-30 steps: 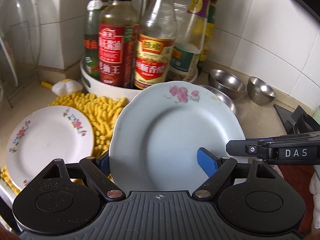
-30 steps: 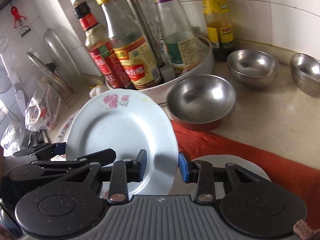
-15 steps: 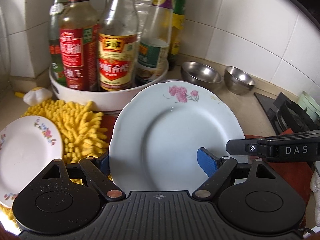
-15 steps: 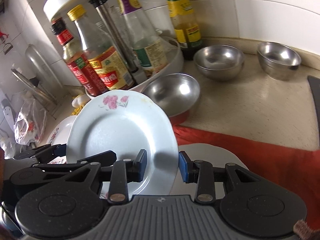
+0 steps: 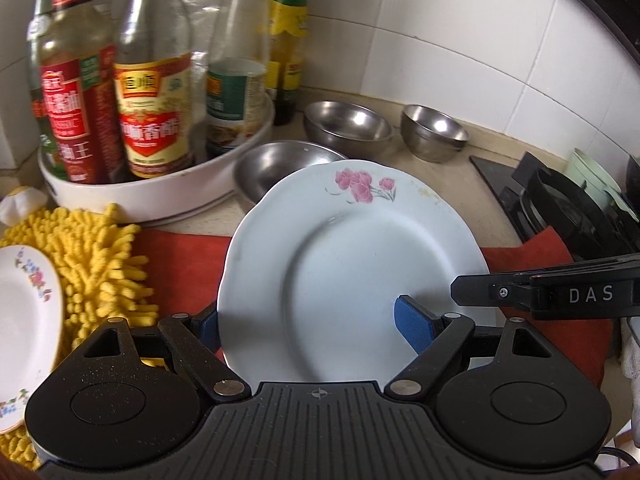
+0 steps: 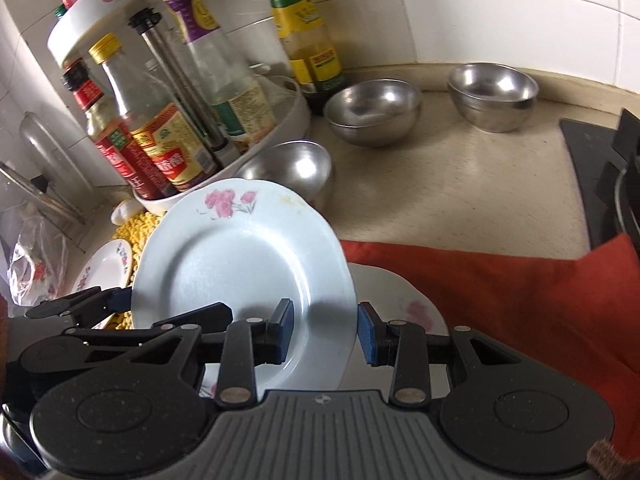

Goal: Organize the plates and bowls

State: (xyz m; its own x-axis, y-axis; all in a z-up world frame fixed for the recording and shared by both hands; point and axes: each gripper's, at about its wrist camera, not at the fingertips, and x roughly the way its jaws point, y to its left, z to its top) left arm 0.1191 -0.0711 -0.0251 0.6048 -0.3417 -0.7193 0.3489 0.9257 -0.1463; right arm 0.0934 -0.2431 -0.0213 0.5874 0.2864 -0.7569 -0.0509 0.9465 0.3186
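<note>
A pale blue plate [image 5: 344, 264] with a pink flower print hangs tilted above the counter, held from both sides. My left gripper [image 5: 310, 326] is shut on its near rim, one blue pad under the left edge and one on the face. My right gripper [image 6: 325, 336] is shut on the plate [image 6: 240, 264] at its right rim. A finger of the right gripper [image 5: 540, 296] shows at the plate's right. A white plate [image 6: 404, 304] lies on the red cloth [image 6: 500, 304] right under the held one. A small floral plate [image 5: 24, 320] rests on the left. Three steel bowls [image 5: 280, 168] [image 5: 346, 126] [image 5: 434, 132] stand behind.
A white turntable [image 5: 160, 196] full of sauce bottles stands at the back left against the tiled wall. A yellow chenille cloth [image 5: 100, 256] lies under the small plate. The black gas stove [image 5: 568, 208] borders the counter on the right.
Both grippers have carried the blue plate to the right together. The bottles and small floral plate slid left in view, while the stove and the white plate on the red cloth came in.
</note>
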